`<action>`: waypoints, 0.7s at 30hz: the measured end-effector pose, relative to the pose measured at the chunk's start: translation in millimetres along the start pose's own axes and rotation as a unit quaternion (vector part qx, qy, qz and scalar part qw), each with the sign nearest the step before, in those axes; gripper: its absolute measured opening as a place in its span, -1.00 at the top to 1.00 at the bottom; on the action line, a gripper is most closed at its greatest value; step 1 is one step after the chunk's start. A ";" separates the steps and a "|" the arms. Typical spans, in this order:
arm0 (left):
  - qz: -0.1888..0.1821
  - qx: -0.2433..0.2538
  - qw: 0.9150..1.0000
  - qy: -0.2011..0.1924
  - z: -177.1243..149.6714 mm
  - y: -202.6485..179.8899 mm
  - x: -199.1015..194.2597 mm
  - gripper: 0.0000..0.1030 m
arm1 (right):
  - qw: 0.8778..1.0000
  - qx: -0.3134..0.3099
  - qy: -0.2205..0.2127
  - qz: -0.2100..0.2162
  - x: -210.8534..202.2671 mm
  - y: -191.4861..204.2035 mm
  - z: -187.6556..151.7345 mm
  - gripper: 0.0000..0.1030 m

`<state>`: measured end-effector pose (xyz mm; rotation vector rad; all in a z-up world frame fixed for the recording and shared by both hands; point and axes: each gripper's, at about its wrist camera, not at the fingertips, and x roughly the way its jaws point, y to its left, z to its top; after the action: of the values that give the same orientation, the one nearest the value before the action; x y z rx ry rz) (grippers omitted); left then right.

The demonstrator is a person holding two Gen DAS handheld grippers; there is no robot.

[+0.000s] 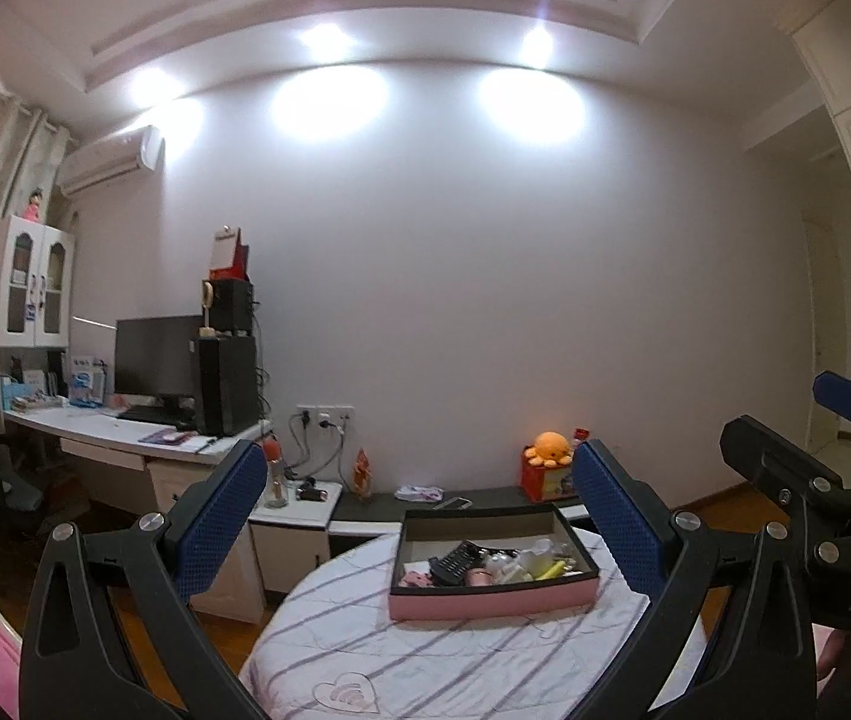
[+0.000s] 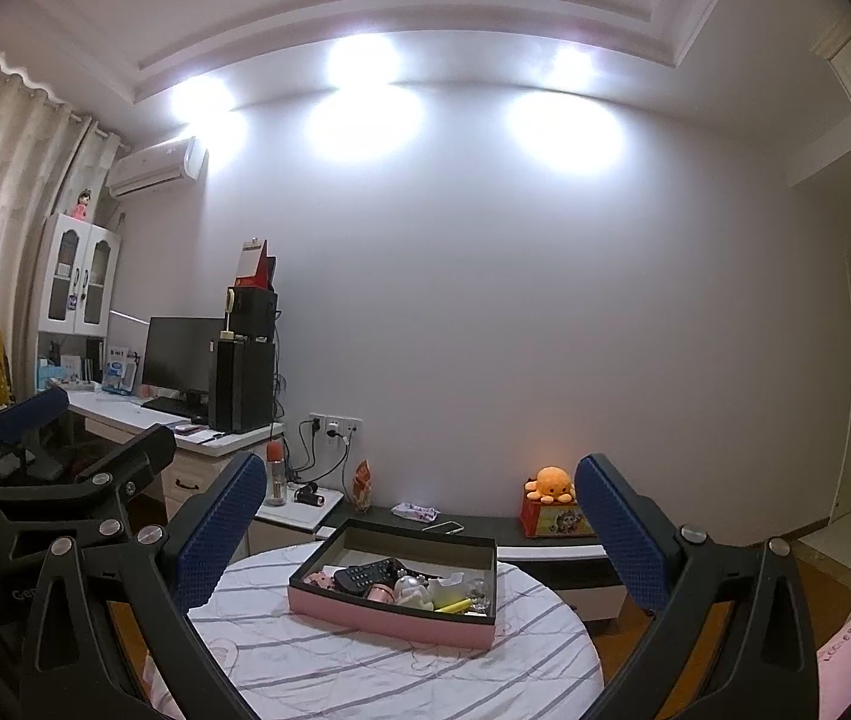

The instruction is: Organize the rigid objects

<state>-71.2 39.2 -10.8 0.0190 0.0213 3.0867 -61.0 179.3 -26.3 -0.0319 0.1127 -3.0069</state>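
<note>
On the round desk [image 1: 425, 660] with its striped cloth sits a pink tray [image 1: 491, 600], and everything else lies inside it: a black remote control [image 1: 454, 561] toward the left end, a yellow object [image 1: 548, 570] and some small pale items to its right. The left gripper [image 1: 425, 522] hangs above the near side of the tray, fingers [image 1: 221, 516] spread wide and holding nothing. The right gripper [image 2: 419, 534] hangs beside it, its fingers [image 2: 623, 540] likewise wide apart and bare.
</note>
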 end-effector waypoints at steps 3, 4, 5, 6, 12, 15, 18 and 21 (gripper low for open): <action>-0.003 0.009 1.000 0.003 4.9 -5.0 -1.7 -0.99 | 1.000 0.002 0.001 0.000 -5.1 -1.1 4.4 -1.00; 0.001 0.013 1.000 0.004 5.7 -7.1 -2.0 -0.99 | 1.000 0.001 0.002 -0.001 -4.6 -1.6 4.8 -1.00; 0.004 0.018 1.000 0.006 7.3 -9.5 -2.0 -0.99 | 1.000 -0.001 0.003 -0.007 -5.5 -2.3 6.5 -1.00; 0.004 0.019 1.000 0.007 8.2 -10.6 -1.3 -0.99 | 1.000 -0.003 0.005 -0.009 -4.7 -3.4 6.3 -1.00; 0.000 0.020 1.000 0.021 17.3 -13.3 0.9 -0.99 | 1.000 0.005 0.018 -0.001 -0.9 -9.3 13.8 -1.00; 0.005 0.029 0.999 0.023 21.3 -15.0 3.7 -0.99 | 1.000 -0.002 0.016 -0.008 0.5 -10.2 15.2 -1.00; 0.010 0.029 0.999 0.022 27.0 -15.4 6.9 -0.99 | 1.000 -0.001 0.020 -0.006 6.9 -13.8 20.4 -1.00; 0.009 0.027 0.999 0.018 34.3 -15.0 10.1 -0.99 | 1.000 0.007 0.021 0.002 11.8 -17.6 26.5 -1.00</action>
<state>-80.0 55.3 23.4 -0.0353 0.1053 3.1027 -74.3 193.2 1.6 0.0332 0.0944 -3.0055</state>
